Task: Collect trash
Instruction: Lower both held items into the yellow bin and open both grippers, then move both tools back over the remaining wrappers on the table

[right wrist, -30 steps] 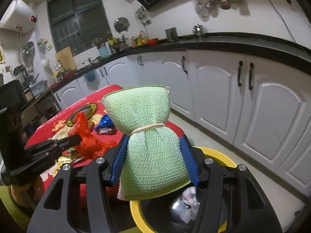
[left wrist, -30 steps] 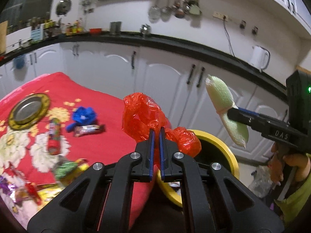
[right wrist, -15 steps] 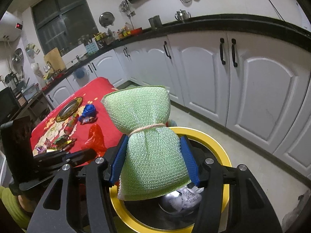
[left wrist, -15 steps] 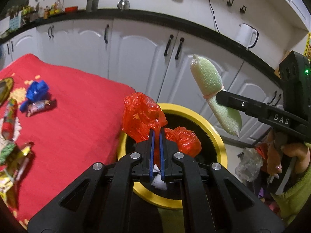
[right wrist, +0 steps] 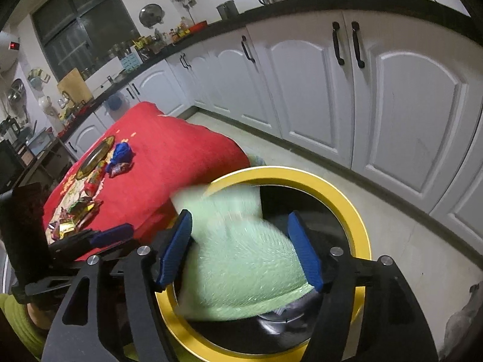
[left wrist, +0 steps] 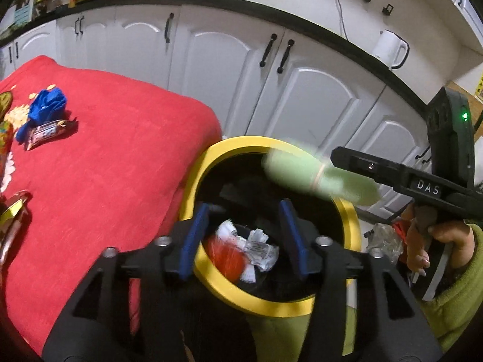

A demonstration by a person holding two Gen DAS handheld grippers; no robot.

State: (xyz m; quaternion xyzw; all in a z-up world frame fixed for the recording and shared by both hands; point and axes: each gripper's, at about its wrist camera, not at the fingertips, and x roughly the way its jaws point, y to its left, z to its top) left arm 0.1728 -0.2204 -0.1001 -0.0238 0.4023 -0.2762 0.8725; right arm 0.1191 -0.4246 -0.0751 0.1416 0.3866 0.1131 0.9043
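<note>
Trash drops over the yellow-rimmed bin (left wrist: 211,283): my left gripper (left wrist: 243,235) has just spread, red bag (left wrist: 225,256) inside; my right gripper (right wrist: 241,247) has just widened, freeing the green mesh pouch (right wrist: 241,259).

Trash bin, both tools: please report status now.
Left tool open, empty; red bag in yellow-rimmed bin. Right tool just opening, green mesh pouch blurred, slipping between pads over bin. Nothing blocking the opening.

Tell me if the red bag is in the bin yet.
In. The red bag lies among crumpled paper inside the bin.
</note>
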